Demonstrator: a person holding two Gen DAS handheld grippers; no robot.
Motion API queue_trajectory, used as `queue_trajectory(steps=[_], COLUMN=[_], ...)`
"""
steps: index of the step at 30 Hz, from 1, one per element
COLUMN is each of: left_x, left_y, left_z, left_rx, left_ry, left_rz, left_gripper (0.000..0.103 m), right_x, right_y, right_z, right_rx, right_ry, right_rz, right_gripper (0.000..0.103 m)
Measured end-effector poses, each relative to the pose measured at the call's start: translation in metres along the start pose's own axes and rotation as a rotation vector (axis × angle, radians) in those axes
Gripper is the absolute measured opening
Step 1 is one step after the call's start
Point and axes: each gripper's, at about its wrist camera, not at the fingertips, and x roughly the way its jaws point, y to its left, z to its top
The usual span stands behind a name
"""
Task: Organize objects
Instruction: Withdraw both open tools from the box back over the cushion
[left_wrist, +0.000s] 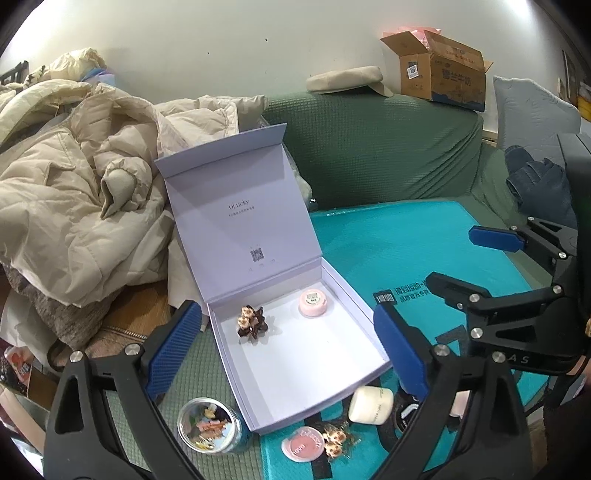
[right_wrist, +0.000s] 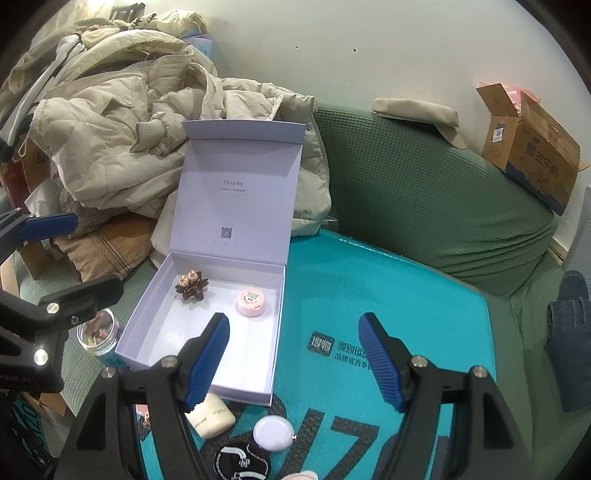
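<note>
Lavender box (left_wrist: 295, 354) lies open on the sofa between the left tongs (left_wrist: 288, 350), spread wide and empty; inside sit a brown hair clip (left_wrist: 251, 320) and pink jar (left_wrist: 313, 302), while the right tongs (right_wrist: 293, 360) gape emptily over its right edge

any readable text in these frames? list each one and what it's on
"ULucky": inside of the box lid; the small line under it and the QR code are too small to read.
"love": round pink compact in front of the box.
Chinese print on the teal mat: partly hidden, not reliably readable.
Cardboard carton print: blurred.
</note>
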Motion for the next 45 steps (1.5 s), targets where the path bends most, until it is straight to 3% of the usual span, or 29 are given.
queue_trajectory(steps=[18,45], left_x=[-0.002,0.022], left_y=[-0.017,-0.04], left_z=[-0.046,-0.123], left_rx=[-0.024,-0.02], left_ry=[0.075,0.204], left_rz=[-0.034,-0.075], left_gripper=[0.094,0.094], right_x=[-0.016,0.003], right_y=[0.005,0.021], right_z=[-0.054,-0.141], right_rx=[0.027,0.098], right_ry=[0.045,0.156], right_rz=[0.001,0.007], right_gripper=[0.073,0.073])
